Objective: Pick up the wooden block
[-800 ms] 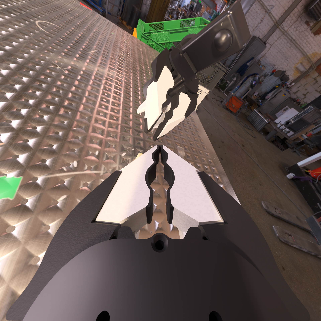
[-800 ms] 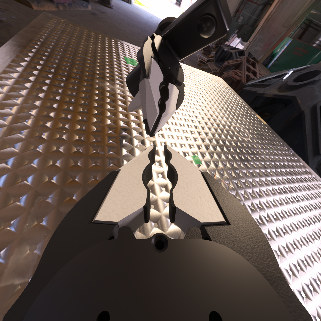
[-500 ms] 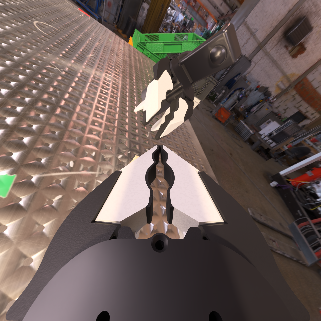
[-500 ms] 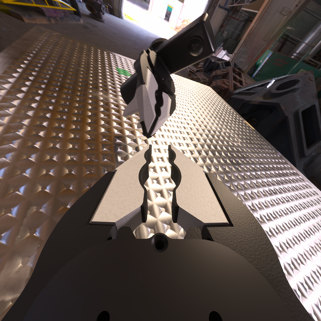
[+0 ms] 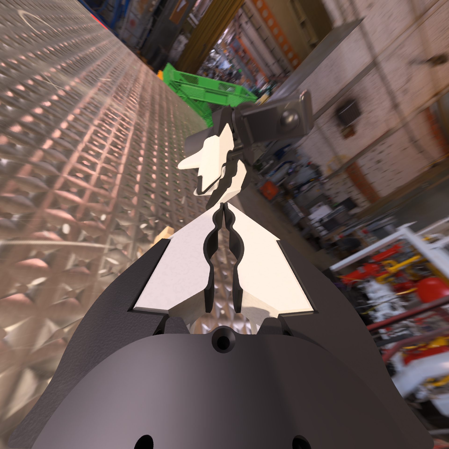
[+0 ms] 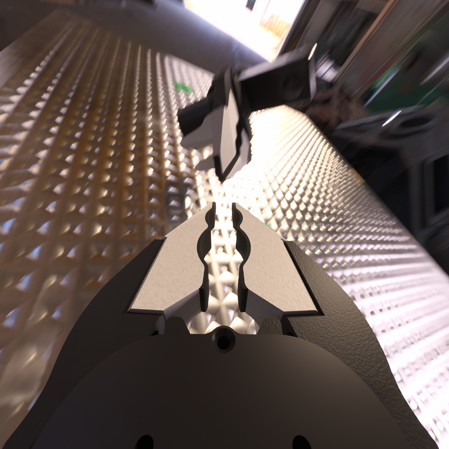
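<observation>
A small corner of the tan wooden block (image 5: pixel 165 234) peeks out on the studded metal table (image 5: pixel 73 145), just left of my left gripper's finger; the rest is hidden. My left gripper (image 5: pixel 223 206) is shut and empty above the table. My right gripper (image 6: pixel 223 205) is open by a narrow gap and empty. The two grippers face each other tip to tip: the right gripper (image 5: pixel 203 199) shows just beyond the left one's tips, and the left gripper (image 6: pixel 222 178) hangs shut above and ahead in the right wrist view. Both views are blurred.
A green plastic crate (image 5: pixel 209 90) stands past the table's far end. The table's edge runs close to the right of the left gripper, with workshop floor and clutter (image 5: pixel 401 279) beyond. Small green marks (image 6: pixel 182 87) lie on the table (image 6: pixel 73 170).
Both views have swung and tilted and are now motion-blurred. The grippers have drawn a little apart. The right gripper's jaws parted after the first frame; the left stayed shut.
</observation>
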Tool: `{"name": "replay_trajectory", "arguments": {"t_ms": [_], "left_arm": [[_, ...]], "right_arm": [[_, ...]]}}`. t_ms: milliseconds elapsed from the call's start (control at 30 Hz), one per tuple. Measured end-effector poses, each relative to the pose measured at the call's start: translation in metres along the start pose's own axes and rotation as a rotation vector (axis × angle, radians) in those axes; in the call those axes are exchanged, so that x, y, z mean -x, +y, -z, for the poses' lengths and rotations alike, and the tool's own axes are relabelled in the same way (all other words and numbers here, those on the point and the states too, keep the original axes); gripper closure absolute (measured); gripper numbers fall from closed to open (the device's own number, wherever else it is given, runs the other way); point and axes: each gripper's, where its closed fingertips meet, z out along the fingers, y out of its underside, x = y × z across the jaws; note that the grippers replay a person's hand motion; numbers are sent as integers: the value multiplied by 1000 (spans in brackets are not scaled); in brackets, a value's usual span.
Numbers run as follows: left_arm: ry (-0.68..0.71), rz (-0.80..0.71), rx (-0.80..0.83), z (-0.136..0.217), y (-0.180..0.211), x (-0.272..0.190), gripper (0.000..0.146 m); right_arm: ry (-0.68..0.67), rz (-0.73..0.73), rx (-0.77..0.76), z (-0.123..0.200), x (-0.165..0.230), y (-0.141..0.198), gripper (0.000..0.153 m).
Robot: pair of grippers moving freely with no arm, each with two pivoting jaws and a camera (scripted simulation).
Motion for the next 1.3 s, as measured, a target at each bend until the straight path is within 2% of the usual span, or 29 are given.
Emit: {"name": "replay_trajectory", "arguments": {"t_ms": [100,167,300,533,633,833,933,1033,1300], "left_arm": [[-114,-128,58,0,5,8,146],[-168,-185,105,-2,10,12,140],[-206,-217,174,-8,20,17,131],[-213,-234,199,-9,24,18,129],[-173,-212,160,-5,18,12,129],[-92,-156,19,9,-3,1,130],[-72,-167,-3,8,-6,-3,130],[-60,-186,-8,6,-6,-7,130],[-35,-132,-65,7,-12,-7,130]], "right_arm": [[-179,-118,207,7,19,35,136],[-252,-170,312,9,32,54,134],[-260,-153,429,4,36,66,133],[-255,-184,475,-4,35,74,134],[-265,-340,314,-4,26,55,134],[-399,-799,-287,33,-15,-26,134],[-484,-975,-480,46,-29,-44,134],[-512,-1091,-527,45,-34,-43,134],[-522,-1230,-515,33,-36,-35,134]]}}
